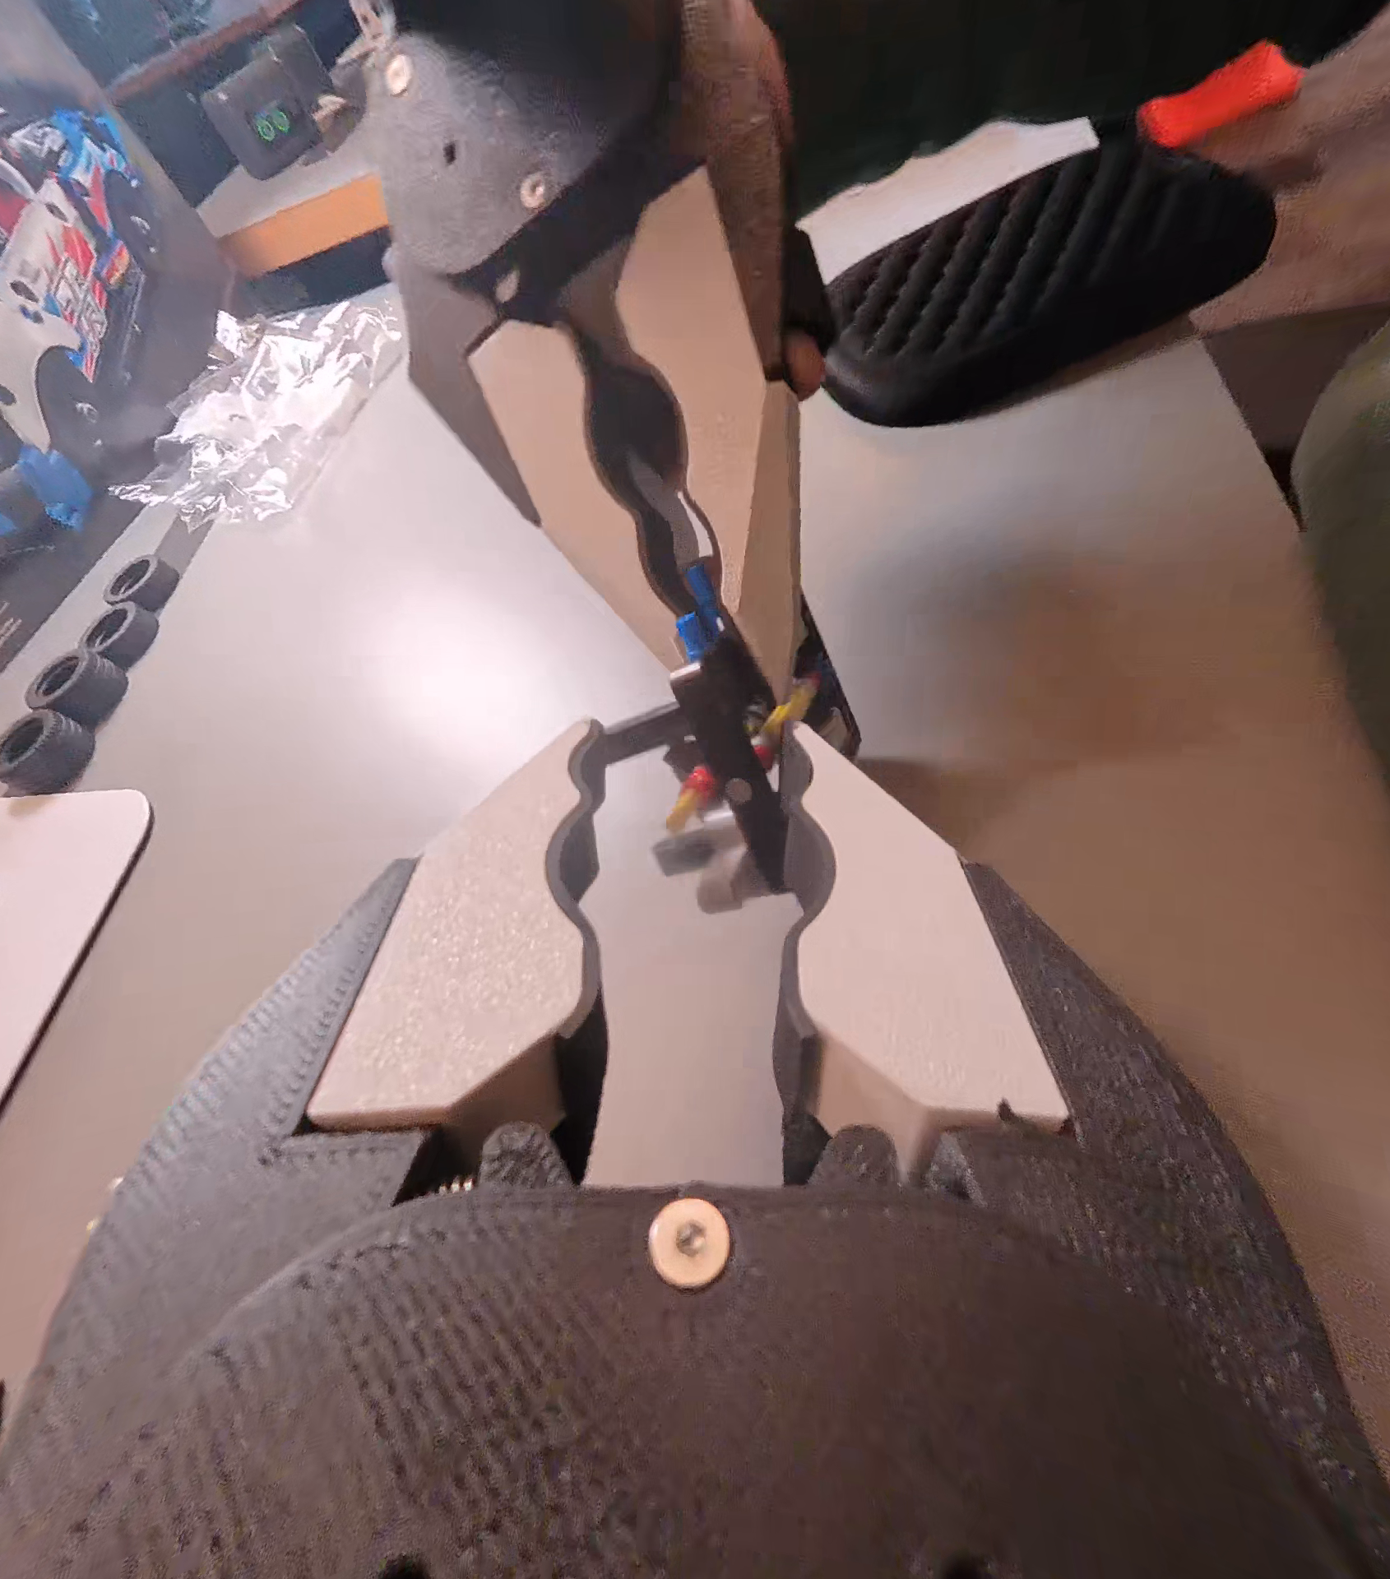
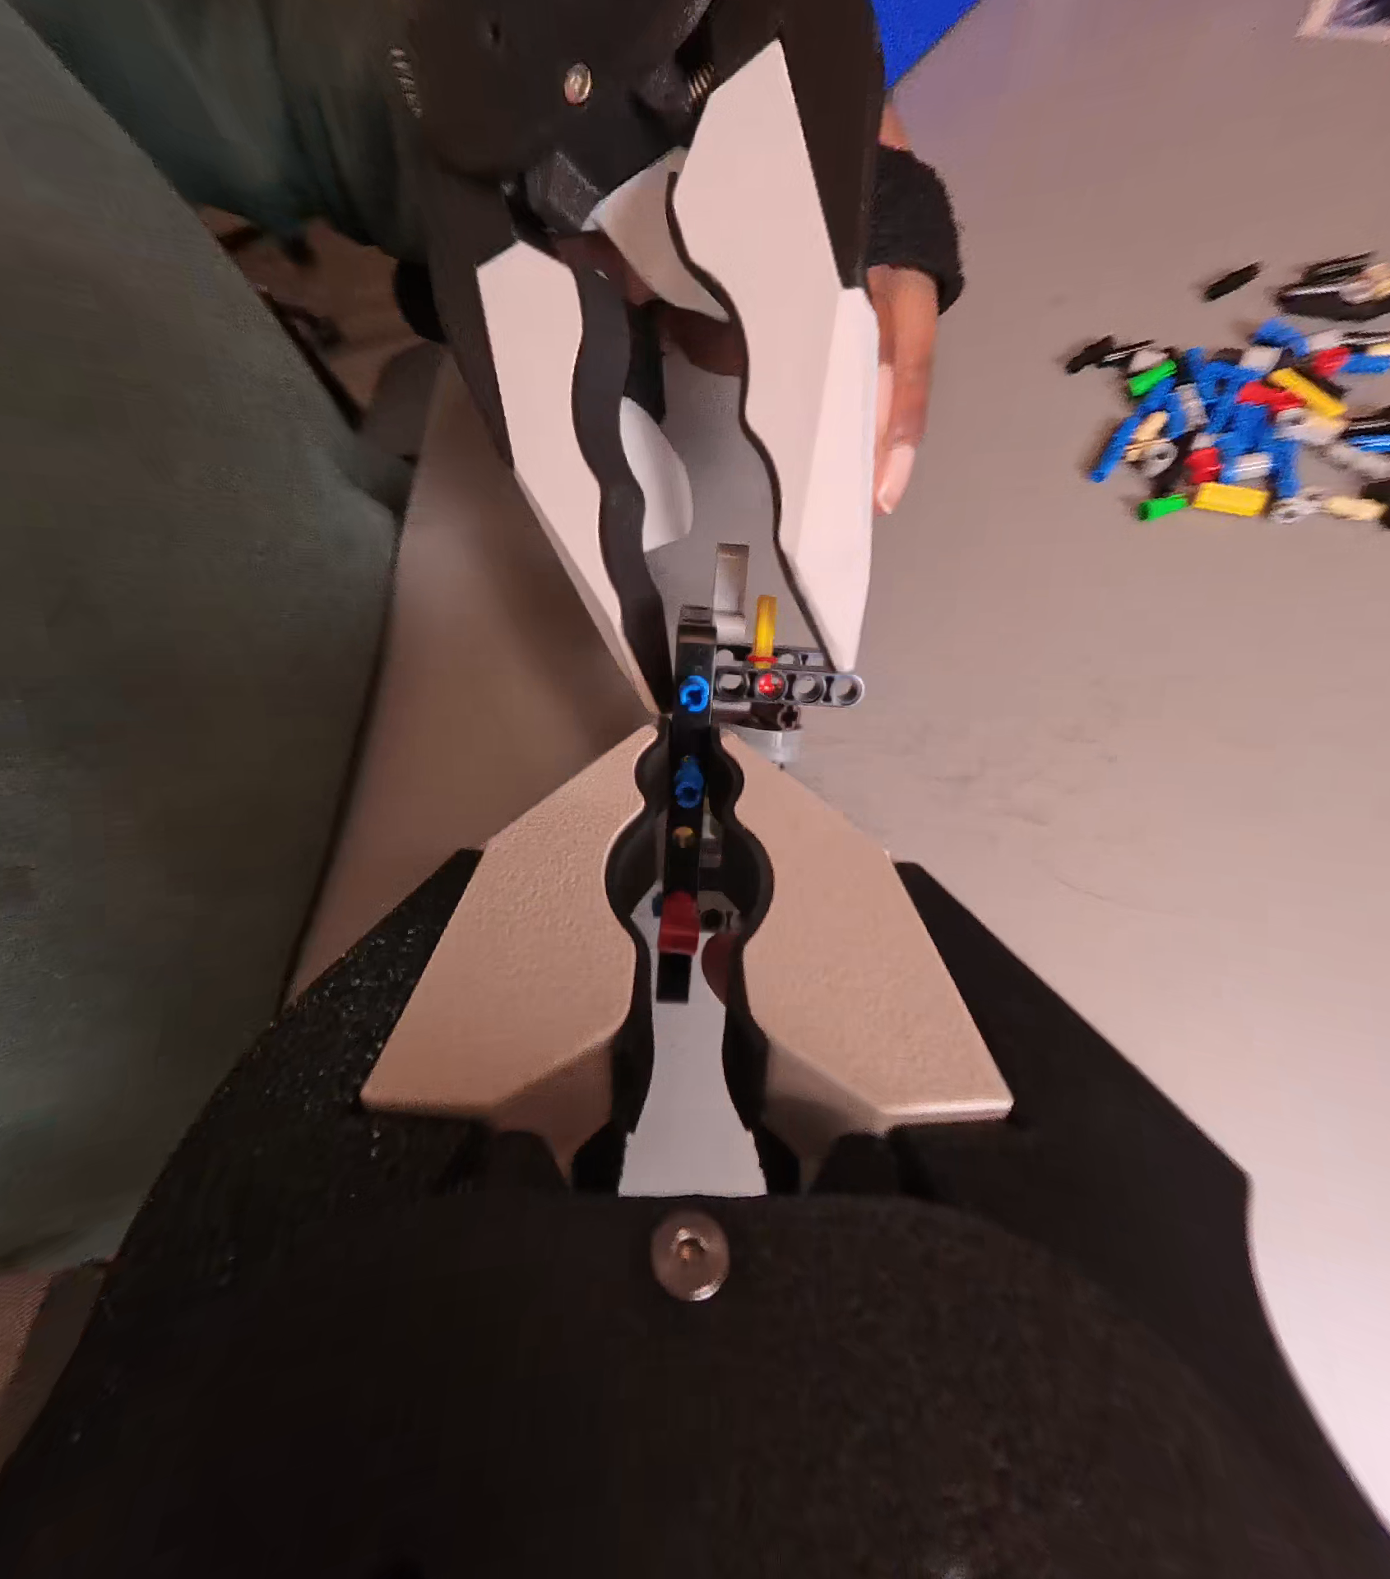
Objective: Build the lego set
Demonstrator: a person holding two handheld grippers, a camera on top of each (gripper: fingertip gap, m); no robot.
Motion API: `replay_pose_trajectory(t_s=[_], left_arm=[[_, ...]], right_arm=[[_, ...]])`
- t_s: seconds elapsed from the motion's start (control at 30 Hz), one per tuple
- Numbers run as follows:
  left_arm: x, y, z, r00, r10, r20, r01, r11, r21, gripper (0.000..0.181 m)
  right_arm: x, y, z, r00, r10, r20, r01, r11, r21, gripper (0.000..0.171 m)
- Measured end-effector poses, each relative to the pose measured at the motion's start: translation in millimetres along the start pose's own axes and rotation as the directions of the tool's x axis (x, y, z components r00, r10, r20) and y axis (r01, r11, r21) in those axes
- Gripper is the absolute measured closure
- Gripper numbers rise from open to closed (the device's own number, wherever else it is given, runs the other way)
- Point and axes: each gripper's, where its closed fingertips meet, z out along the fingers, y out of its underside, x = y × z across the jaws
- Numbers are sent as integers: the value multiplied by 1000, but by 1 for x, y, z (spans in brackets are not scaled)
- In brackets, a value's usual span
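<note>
Right gripper (image 2: 693, 773) is clamping the black beam of the small lego assembly (image 2: 696, 820), fingers closed on it above the pale table (image 2: 1102, 854). Left gripper (image 1: 696, 752) is sitting with its fingers parted around the assembly's other end, grey parts between the tips; firm contact unclear, cannot tell if gripping. Blue, red and yellow pins are sticking out of the assembly. Loose lego pieces (image 2: 1290, 419) are lying far right. Four black tyres (image 1: 81, 662), the set box (image 1: 8, 342) and a clear plastic bag (image 1: 273, 410) are lying far left.
</note>
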Motion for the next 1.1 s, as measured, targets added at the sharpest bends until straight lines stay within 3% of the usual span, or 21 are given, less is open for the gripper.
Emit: replay_pose_trajectory(t_s=[0.13,0.23,0.4,0.57,0.63,0.73,0.9,1.1], left_arm=[[-2,7,4,997,-81,-5,81,994,-68,146],[-8,14,5,963,-270,-4,269,961,-59,166],[-14,30,10,885,-465,20,465,882,-73,169],[-21,32,14,775,-630,50,632,774,-29,171],[-22,30,14,732,-680,40,681,732,-4,172],[-24,33,15,681,-731,36,731,682,14,173],[-22,35,14,616,-788,-4,788,616,24,173],[-23,35,14,579,-815,-23,815,578,40,173]], right_arm=[[4,3,4,994,40,98,-38,999,-18,166],[15,2,5,998,42,36,-43,999,17,161],[36,4,-6,957,-27,-289,44,998,50,153],[45,8,-22,741,-129,-659,116,991,-64,140],[46,11,-20,668,-144,-730,112,989,-93,139],[48,14,-10,641,-97,-762,80,995,-59,133],[55,14,-9,563,-100,-821,64,995,-77,138],[58,15,-6,569,-150,-809,81,989,-126,139]])
